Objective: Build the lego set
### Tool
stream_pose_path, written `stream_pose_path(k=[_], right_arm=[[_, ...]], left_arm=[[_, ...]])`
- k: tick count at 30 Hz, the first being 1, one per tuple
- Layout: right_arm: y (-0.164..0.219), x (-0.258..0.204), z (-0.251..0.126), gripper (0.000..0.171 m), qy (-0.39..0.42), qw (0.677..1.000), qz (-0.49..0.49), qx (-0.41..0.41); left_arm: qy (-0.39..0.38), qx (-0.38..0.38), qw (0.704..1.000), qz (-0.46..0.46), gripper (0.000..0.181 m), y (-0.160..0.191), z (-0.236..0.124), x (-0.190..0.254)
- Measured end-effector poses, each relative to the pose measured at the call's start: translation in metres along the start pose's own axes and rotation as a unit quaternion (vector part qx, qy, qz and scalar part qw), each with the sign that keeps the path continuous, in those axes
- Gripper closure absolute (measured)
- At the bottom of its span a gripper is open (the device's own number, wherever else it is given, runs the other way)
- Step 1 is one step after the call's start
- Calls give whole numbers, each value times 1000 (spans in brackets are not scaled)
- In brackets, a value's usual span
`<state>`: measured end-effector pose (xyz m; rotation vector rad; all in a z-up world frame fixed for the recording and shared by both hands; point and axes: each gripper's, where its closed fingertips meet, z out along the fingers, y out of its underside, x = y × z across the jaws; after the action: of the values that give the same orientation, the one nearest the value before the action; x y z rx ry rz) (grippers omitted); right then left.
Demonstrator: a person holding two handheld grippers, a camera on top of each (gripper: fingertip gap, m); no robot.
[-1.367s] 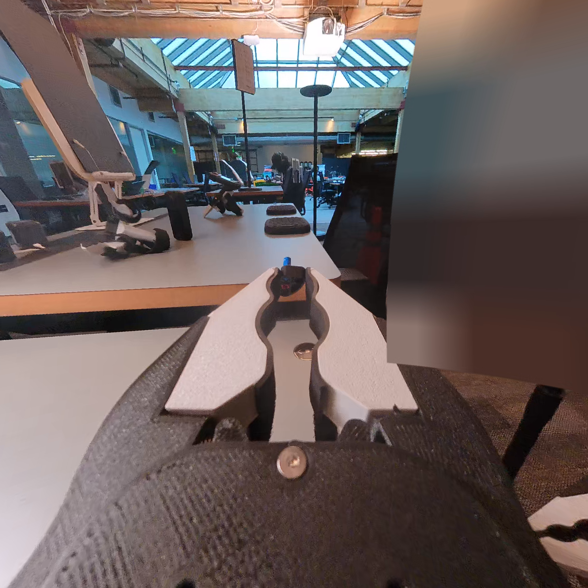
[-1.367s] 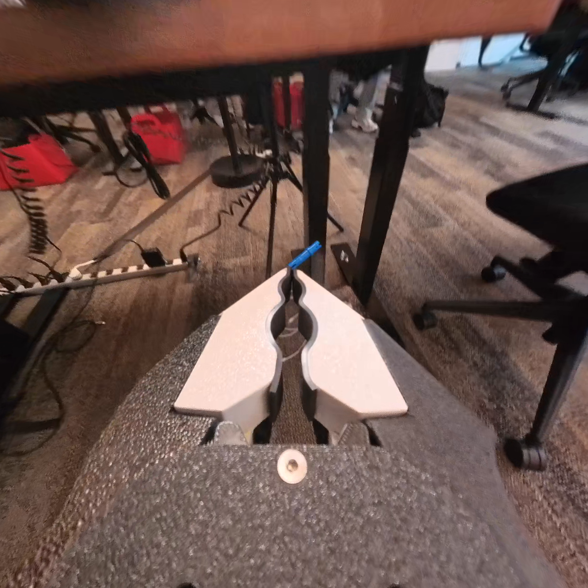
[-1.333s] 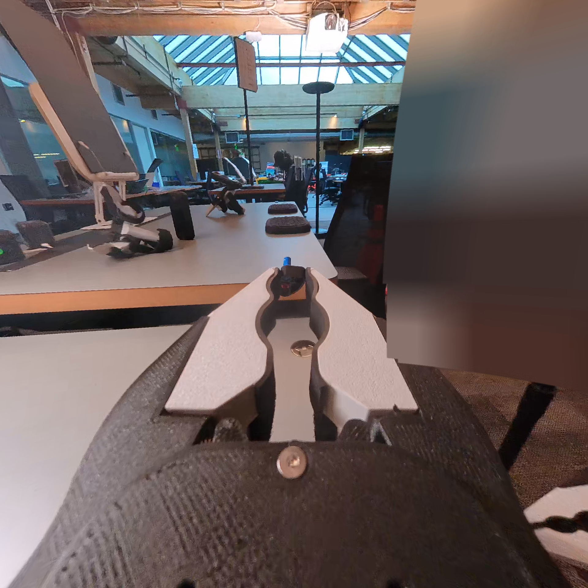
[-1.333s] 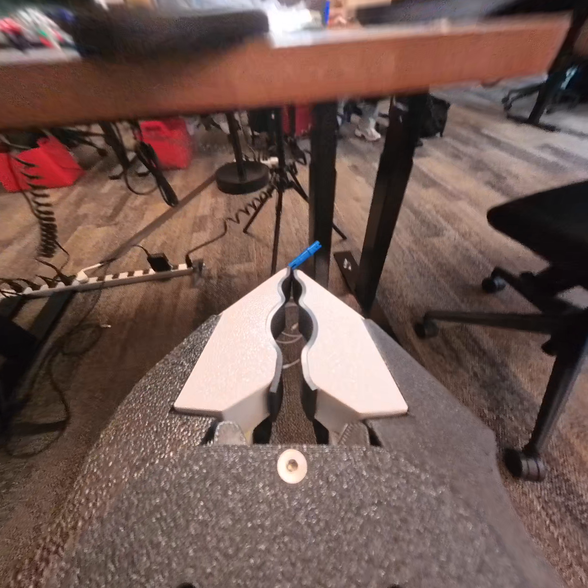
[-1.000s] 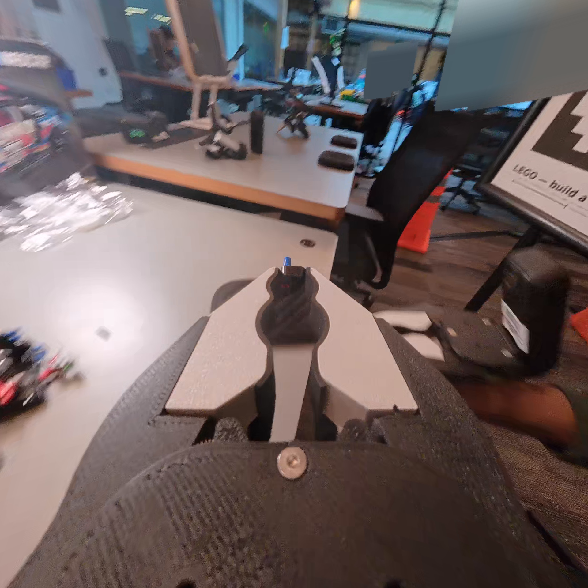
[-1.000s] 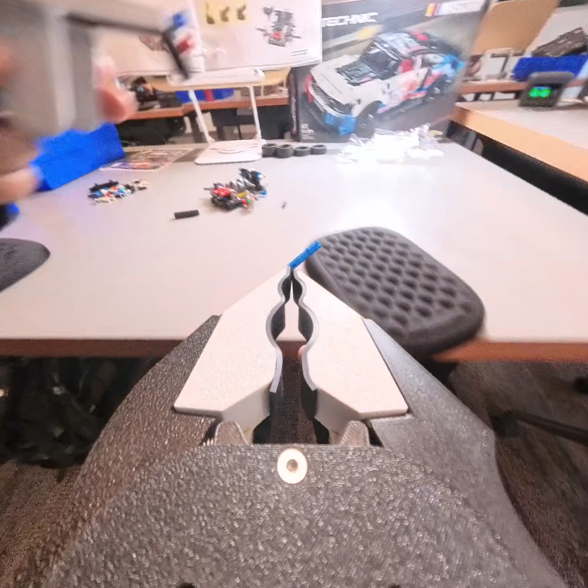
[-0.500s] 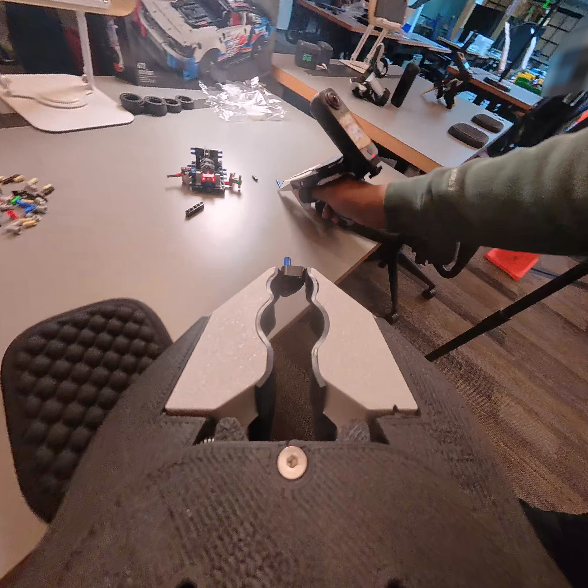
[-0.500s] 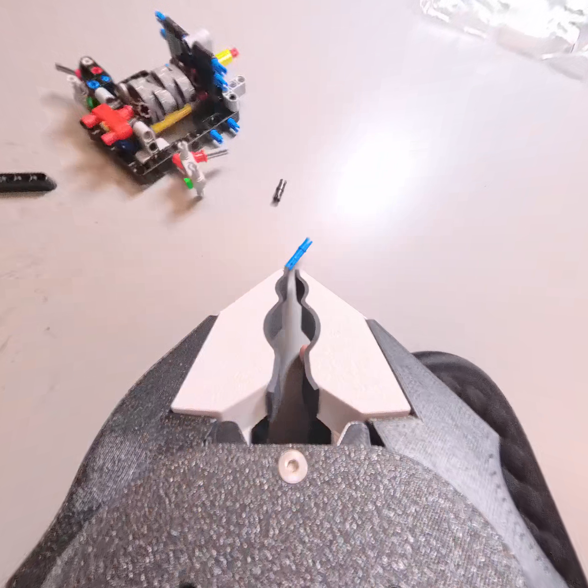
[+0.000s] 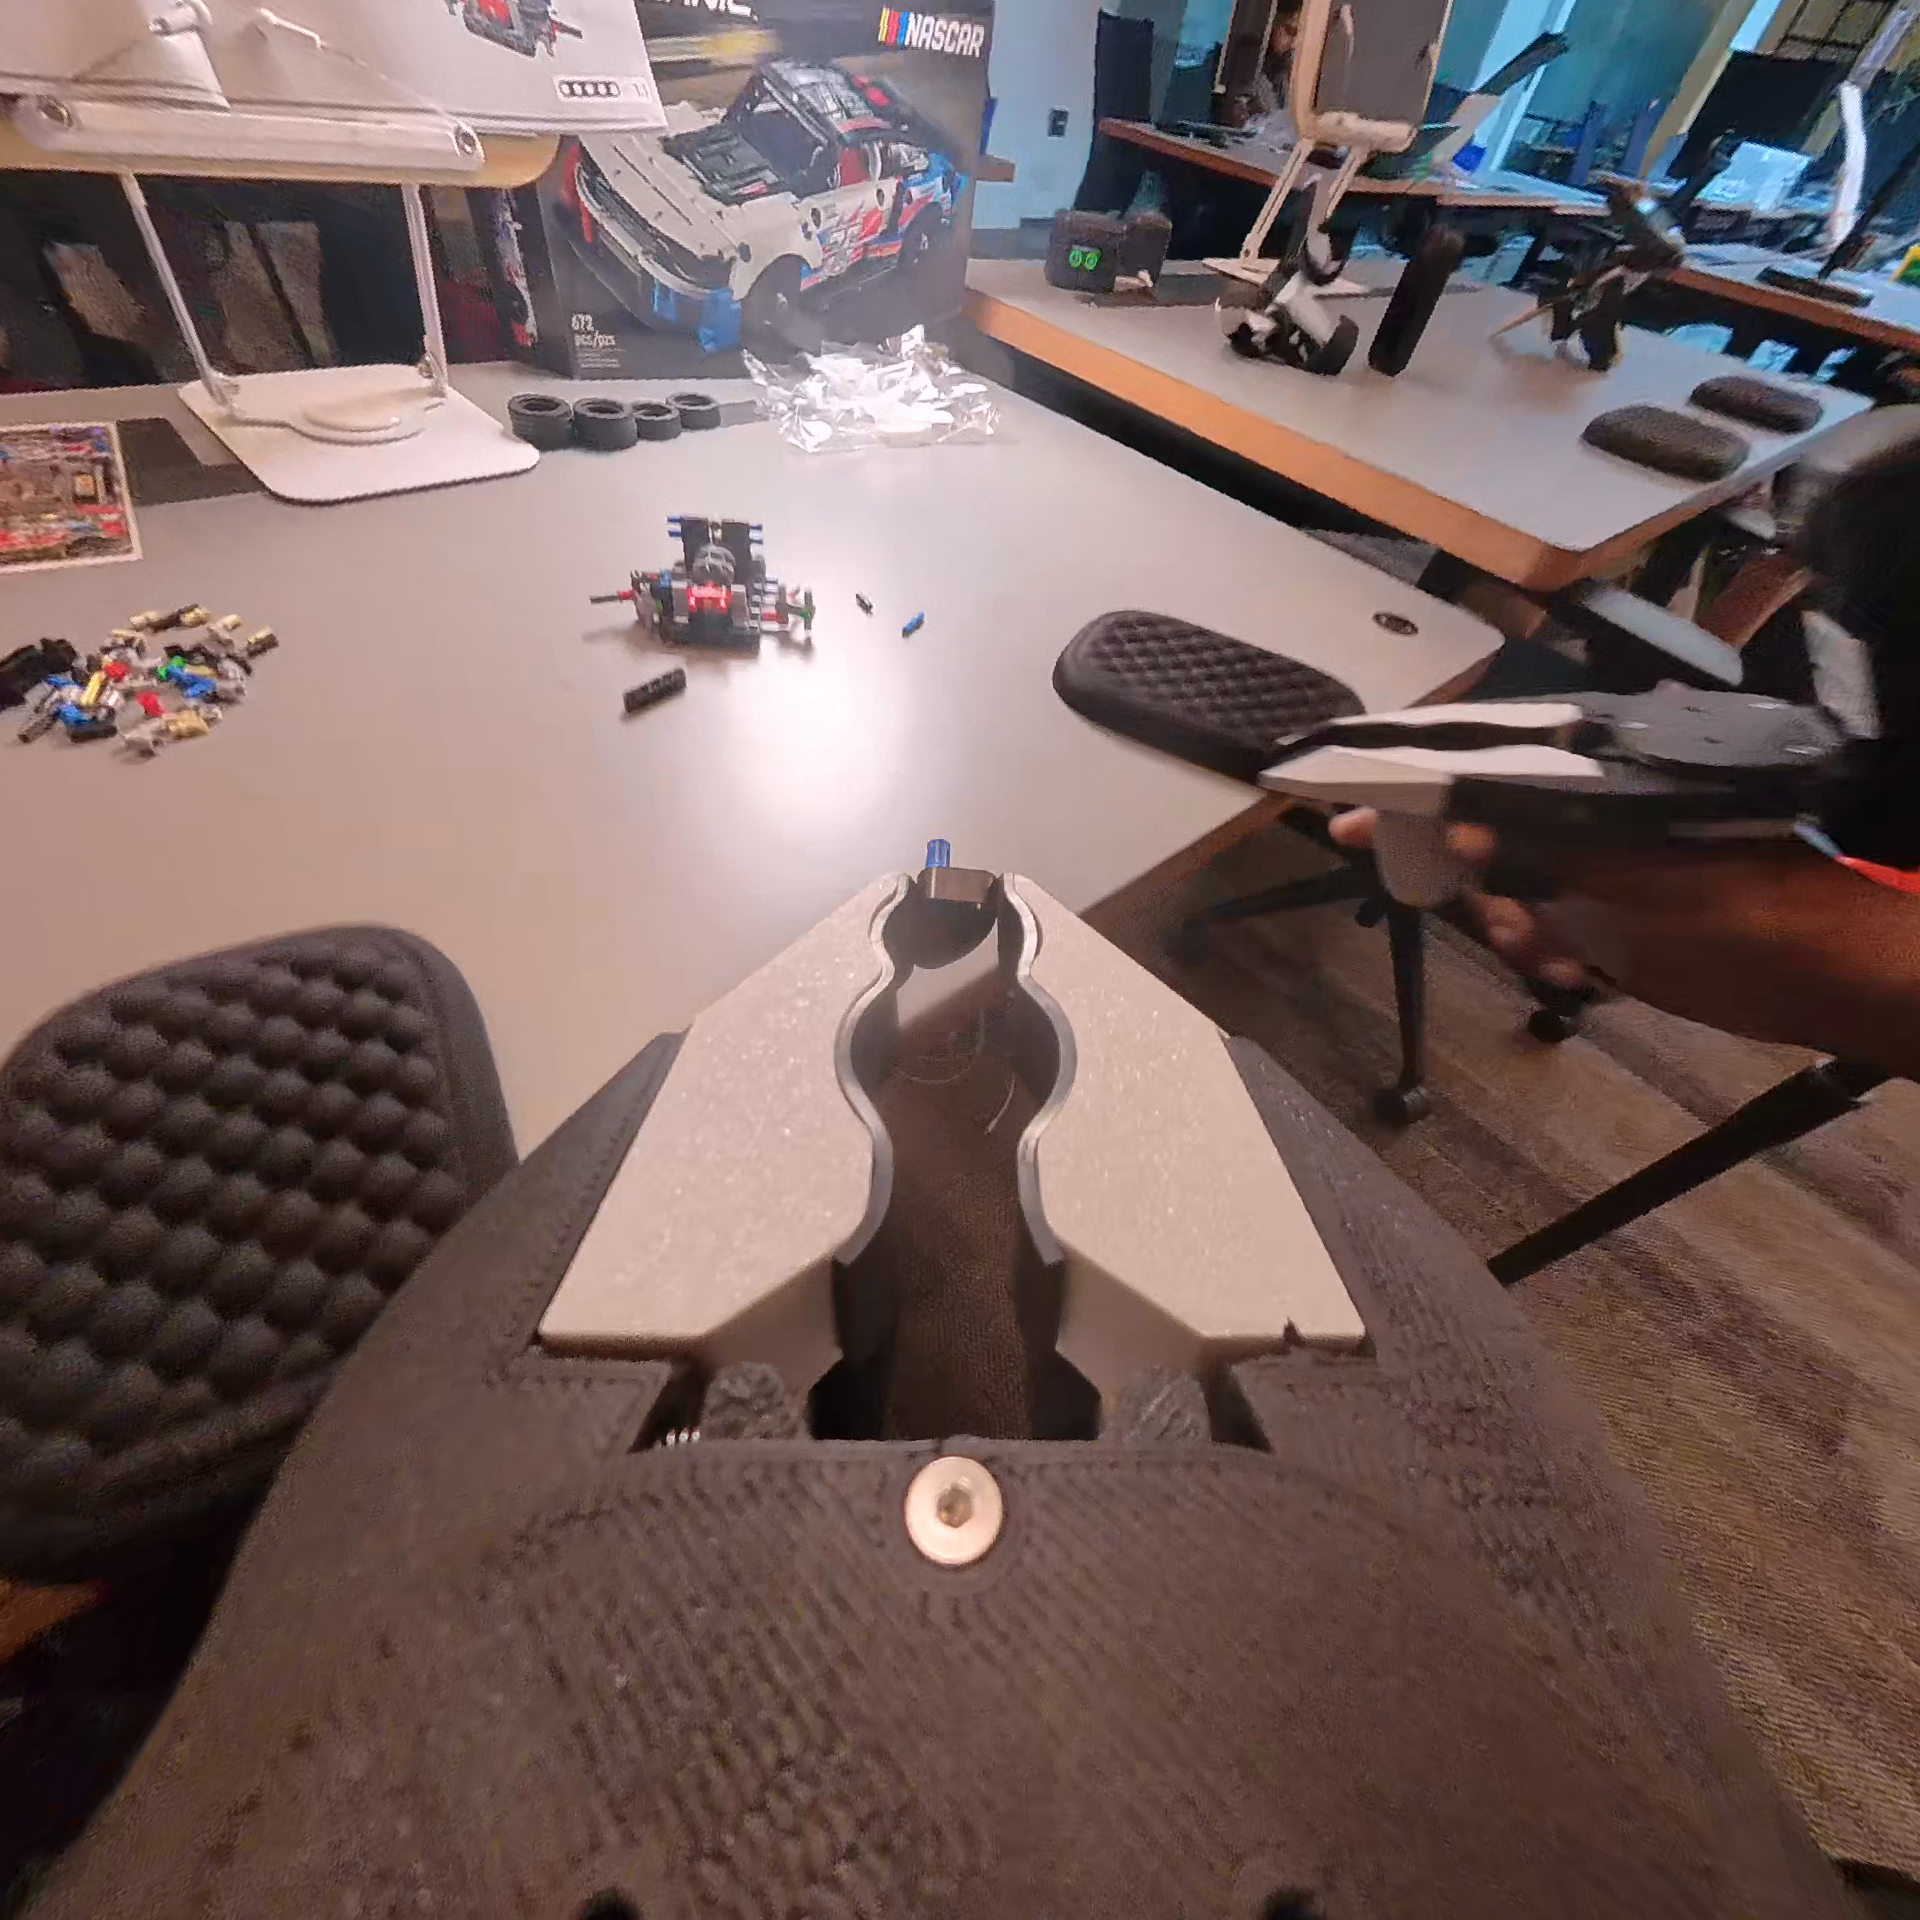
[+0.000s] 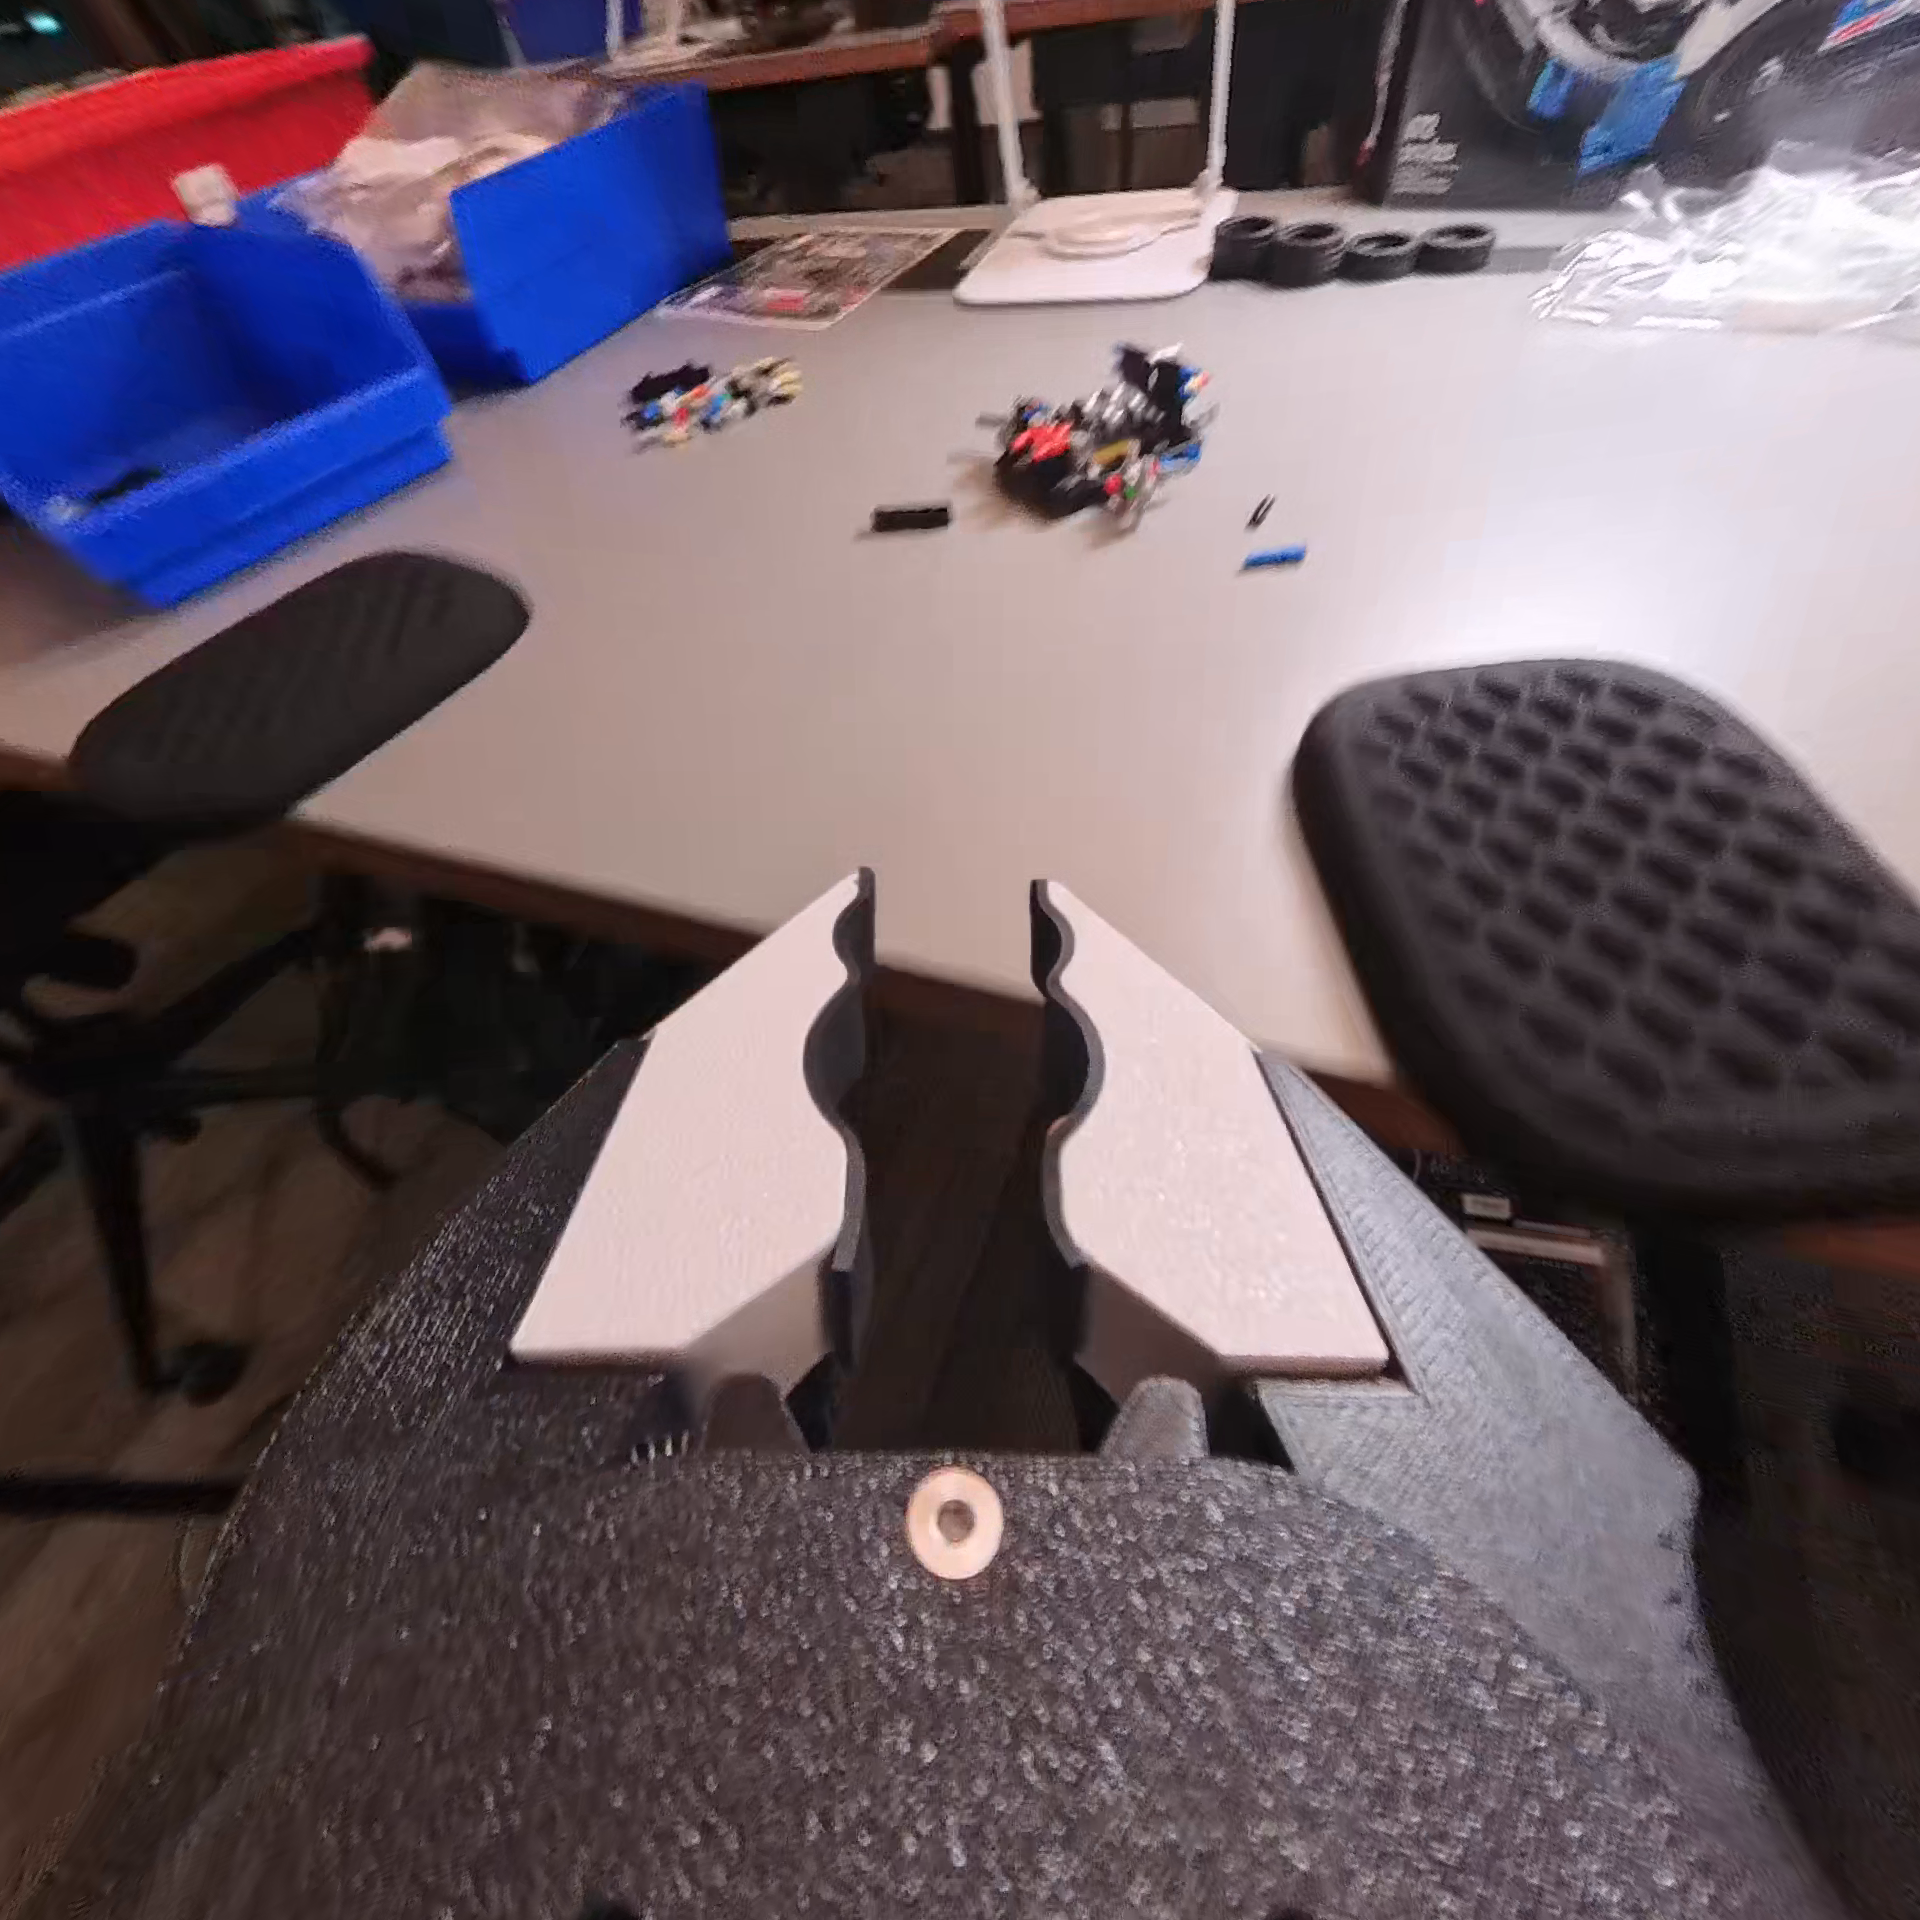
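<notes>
My left gripper [image 9: 951, 883] is shut on a small grey lego piece with a blue pin [image 9: 938, 856] sticking up from it, held above the table's near edge. My right gripper [image 10: 951, 899] is open and empty, off the table's front edge; it also shows in the left wrist view [image 9: 1423, 748] at the right. The partly built lego assembly [image 9: 712, 600] stands mid-table and also shows in the right wrist view [image 10: 1101, 442]. A blue pin [image 10: 1274, 557] and a small black pin [image 10: 1262, 509] lie to its right. A black beam [image 10: 911, 516] lies in front of it.
A pile of loose pieces [image 9: 125, 681] lies at the left. Black wrist pads [image 9: 1195, 686] [image 9: 208, 1195] sit at the table's front edge. Blue bins [image 10: 208, 384], several tyres [image 9: 613, 421], plastic bags [image 9: 873, 400], the set box [image 9: 769, 208] and a booklet stand [image 9: 353, 426] line the back. My right fingertips sit around 20 cm from my left ones.
My right gripper has let go of the blue pin, opened, and pulled back off the table; the pin now lies beside the assembly. My left gripper still holds its piece.
</notes>
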<state>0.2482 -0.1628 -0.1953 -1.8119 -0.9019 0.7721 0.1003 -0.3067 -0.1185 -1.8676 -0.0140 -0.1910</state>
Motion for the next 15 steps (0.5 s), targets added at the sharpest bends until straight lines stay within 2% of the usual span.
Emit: stream_pose_path(k=[5, 10, 13, 15], right_arm=[[90, -9, -69, 144, -33, 997, -63, 44], [163, -11, -102, 138, -31, 990, -99, 91], [190, -22, -122, 138, -35, 984, -117, 129], [198, -36, -141, 138, -47, 979, -122, 158]], left_arm=[[-39, 24, 999, 20, 168, 79, -20, 29], [-78, 56, 994, 47, 168, 159, -46, 50], [-91, 78, 991, 52, 168, 195, -63, 63], [-94, 93, 990, 58, 168, 207, -78, 76]])
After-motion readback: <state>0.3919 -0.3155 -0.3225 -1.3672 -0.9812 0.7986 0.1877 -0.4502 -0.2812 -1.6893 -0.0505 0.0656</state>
